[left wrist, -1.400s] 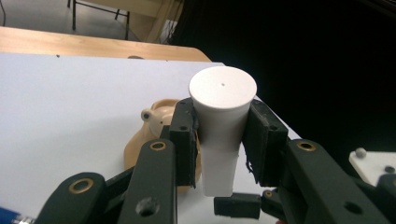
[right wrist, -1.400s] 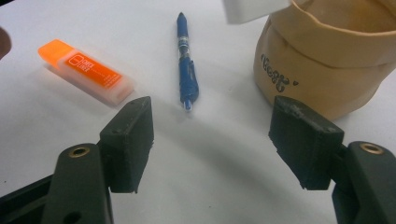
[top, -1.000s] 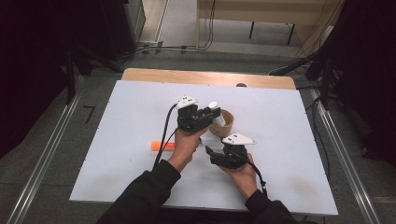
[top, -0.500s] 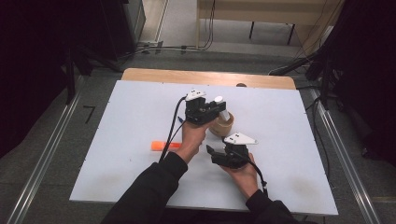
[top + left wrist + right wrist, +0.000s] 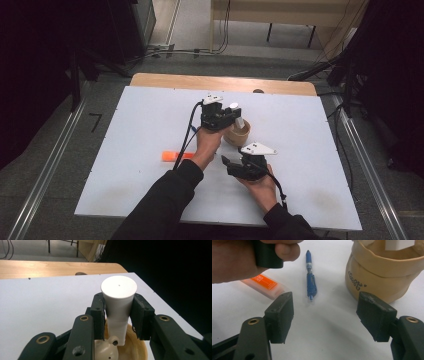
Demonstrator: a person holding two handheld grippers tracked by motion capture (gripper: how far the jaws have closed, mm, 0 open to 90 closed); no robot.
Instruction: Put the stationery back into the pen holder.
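My left gripper is shut on a white tube with a wide round cap, held over the mouth of a tan pouch; a white rounded object lies inside the pouch. From above, the left gripper hovers at the tan pouch with the white tube in its jaws. My right gripper stands open just above the table, nothing between its pads. Ahead of it lie a blue pen and an orange tube, with the tan pouch at the right. The right gripper sits nearer the person.
The white table top has bare room on its left and right sides. The orange tube lies left of the person's left forearm. A wooden strip runs along the far edge, and dark floor with rails flanks the table.
My left gripper has carried the white tube away from the person and to the right, ending over the tan pouch. The right gripper has stayed where it was.
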